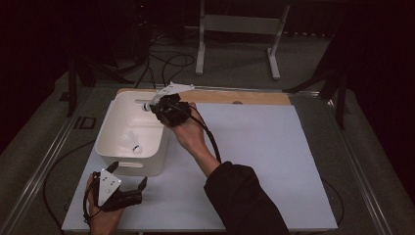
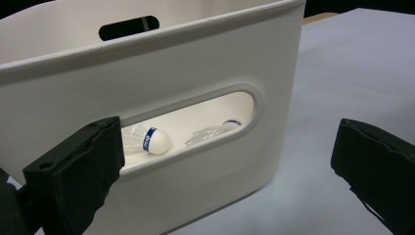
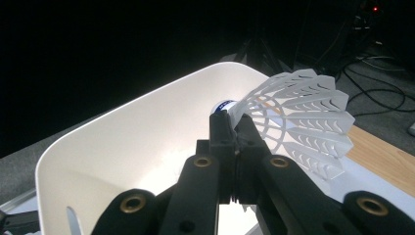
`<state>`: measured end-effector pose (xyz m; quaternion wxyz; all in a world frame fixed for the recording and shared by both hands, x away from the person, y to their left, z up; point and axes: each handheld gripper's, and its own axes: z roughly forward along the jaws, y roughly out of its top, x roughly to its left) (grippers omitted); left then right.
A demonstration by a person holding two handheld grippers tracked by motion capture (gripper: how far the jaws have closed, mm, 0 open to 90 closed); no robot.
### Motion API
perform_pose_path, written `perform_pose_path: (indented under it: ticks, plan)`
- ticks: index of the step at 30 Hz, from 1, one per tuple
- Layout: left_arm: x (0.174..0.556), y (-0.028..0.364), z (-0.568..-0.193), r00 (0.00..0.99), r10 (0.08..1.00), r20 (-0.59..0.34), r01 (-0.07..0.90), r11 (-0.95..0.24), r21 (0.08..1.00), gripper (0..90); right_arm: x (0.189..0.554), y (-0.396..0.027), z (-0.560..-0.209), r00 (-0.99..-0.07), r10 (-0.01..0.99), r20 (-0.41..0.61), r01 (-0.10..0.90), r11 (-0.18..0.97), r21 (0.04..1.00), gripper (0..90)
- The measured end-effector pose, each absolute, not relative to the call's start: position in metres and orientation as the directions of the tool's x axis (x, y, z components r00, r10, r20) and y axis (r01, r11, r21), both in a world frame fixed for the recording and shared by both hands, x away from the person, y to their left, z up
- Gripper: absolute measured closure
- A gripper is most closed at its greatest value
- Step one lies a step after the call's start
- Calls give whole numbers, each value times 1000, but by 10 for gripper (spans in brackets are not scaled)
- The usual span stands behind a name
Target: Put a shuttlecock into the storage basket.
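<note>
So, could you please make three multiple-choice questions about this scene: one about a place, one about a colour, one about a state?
1. Where is the shuttlecock that the right gripper holds?
A. Over the white bin
B. On the floor
C. Under the table

2. What colour is the band on the shuttlecock lying in the bin?
A. Red
B. Green
C. Blue

3. How do the left gripper's jaws stand?
A. Shut on a shuttlecock
B. Open, holding nothing
C. Shut on a cable

Answers:
1. A: the right gripper has its jaws shut on the held shuttlecock, with the white bin right below.
2. C: through the handle slot, the lying shuttlecock shows a blue band by its cork.
3. B: the left gripper has its jaws wide apart in front of the bin wall, gripping nothing.
</note>
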<state>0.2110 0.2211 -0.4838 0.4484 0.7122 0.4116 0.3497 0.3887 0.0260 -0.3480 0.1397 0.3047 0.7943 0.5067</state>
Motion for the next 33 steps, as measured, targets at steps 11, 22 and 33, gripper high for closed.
perform_pose_path:
  ticks: [11,22,33]
  plan:
    - [211,222,-484,417,899,129,274,-260,926,0,394,24,-349,-778,620,104,344,280,896,565]
    - [211,220,-484,416,900,133,272,-263,926,0,400,16,-359,-770,626,120,407,339,848,249]
    - [211,221,-484,414,901,132,272,-261,926,0,396,4,-364,-765,634,111,398,331,856,142]
